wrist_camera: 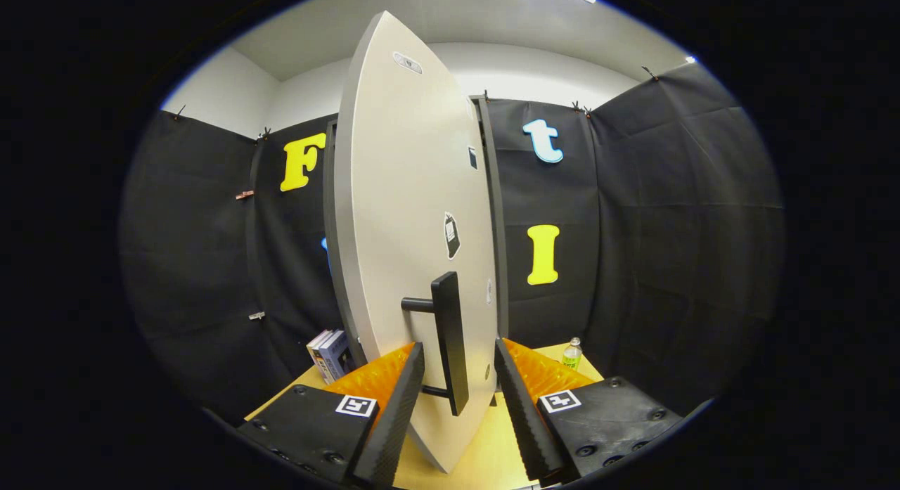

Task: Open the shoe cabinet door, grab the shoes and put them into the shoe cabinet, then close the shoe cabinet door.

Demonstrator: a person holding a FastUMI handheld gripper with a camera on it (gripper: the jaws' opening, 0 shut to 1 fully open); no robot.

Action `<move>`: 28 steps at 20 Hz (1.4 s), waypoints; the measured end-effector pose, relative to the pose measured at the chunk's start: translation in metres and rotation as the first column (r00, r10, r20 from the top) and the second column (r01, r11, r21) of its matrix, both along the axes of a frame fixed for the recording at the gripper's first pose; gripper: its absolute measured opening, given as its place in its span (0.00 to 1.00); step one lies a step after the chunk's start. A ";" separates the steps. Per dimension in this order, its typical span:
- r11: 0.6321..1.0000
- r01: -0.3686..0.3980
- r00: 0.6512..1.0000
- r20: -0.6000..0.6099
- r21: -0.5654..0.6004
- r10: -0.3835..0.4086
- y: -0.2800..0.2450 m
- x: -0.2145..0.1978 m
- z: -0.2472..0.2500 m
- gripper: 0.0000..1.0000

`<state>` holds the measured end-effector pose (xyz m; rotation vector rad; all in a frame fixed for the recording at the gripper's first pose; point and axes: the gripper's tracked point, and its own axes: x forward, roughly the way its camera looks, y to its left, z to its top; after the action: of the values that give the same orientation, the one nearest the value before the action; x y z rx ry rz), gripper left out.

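Fingers of the gripper [460, 398] sit spread, unclenched, either side of the black handle [450, 335] on the cabinet door [408, 216], which stands ajar edge-on, seemingly lined up to grip and swing it.

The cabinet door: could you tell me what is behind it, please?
Behind the door, books stand on the table, and the cabinet's dark frame shows. The door covers the inside. The open gripper straddles the handle.

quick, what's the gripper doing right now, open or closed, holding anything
Gripper: open, holding nothing; its fingers sit on either side of the black handle of the cabinet door, with gaps showing.
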<state>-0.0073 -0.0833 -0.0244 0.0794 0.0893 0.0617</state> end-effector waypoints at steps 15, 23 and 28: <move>1.000 -0.002 1.000 -0.024 0.024 0.002 0.104 0.052 -0.017 0.70; 0.997 -0.079 0.997 0.008 -0.017 0.079 0.141 0.052 -0.005 0.74; 0.996 -0.082 0.997 0.001 -0.028 0.082 0.137 0.048 -0.005 0.74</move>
<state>0.0403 0.0541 -0.0298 0.0482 0.0917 0.1424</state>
